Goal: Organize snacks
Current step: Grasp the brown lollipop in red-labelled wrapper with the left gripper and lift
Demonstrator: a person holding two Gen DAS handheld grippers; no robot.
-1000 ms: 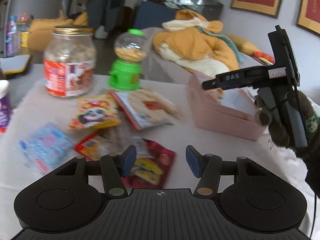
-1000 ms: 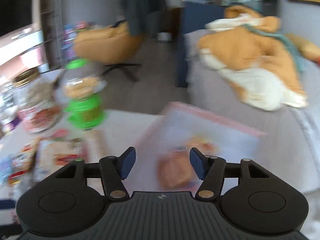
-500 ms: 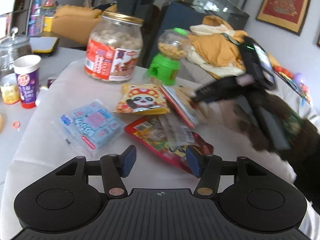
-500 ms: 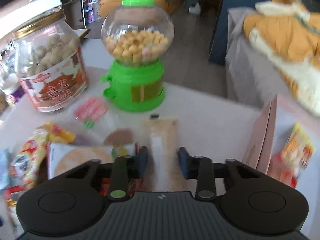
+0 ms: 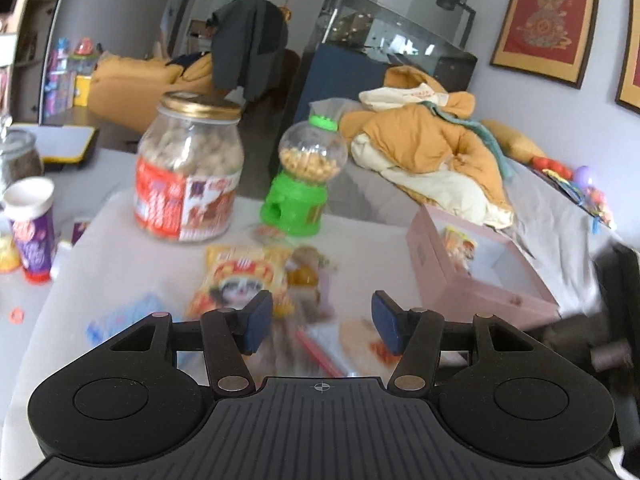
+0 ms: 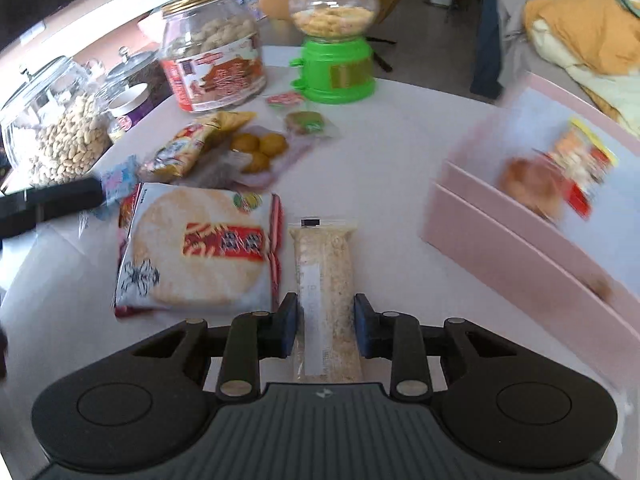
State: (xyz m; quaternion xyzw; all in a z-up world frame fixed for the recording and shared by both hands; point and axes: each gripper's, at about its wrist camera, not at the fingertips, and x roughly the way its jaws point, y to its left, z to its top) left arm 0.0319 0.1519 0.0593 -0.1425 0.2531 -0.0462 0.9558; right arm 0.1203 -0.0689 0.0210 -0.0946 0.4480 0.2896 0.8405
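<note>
My right gripper (image 6: pixel 325 330) is shut on a long clear packet of pale crumbly snack bar (image 6: pixel 324 264), which lies on the white table pointing away from me. Left of it lies a large rice cracker packet (image 6: pixel 200 248). The pink box (image 6: pixel 520 248) stands at the right with two packets (image 6: pixel 580 160) inside. My left gripper (image 5: pixel 322 326) hangs open above the blurred snack pile, nothing between its fingers. A yellow panda packet (image 5: pixel 240 276) sits just beyond its left finger. The pink box (image 5: pixel 472 284) shows to its right.
A green candy dispenser (image 6: pixel 336 60) and a big gold-lidded jar (image 6: pixel 212 56) stand at the table's back. A glass jar of nuts (image 6: pixel 52 128) and a purple cup (image 5: pixel 30 228) are at the far left. Small wrapped sweets (image 6: pixel 260 148) lie mid-table.
My right gripper swung from above the pink box leftward and down to the table, and its jaws closed on the snack bar packet. The left gripper stayed open and shifted over the pile.
</note>
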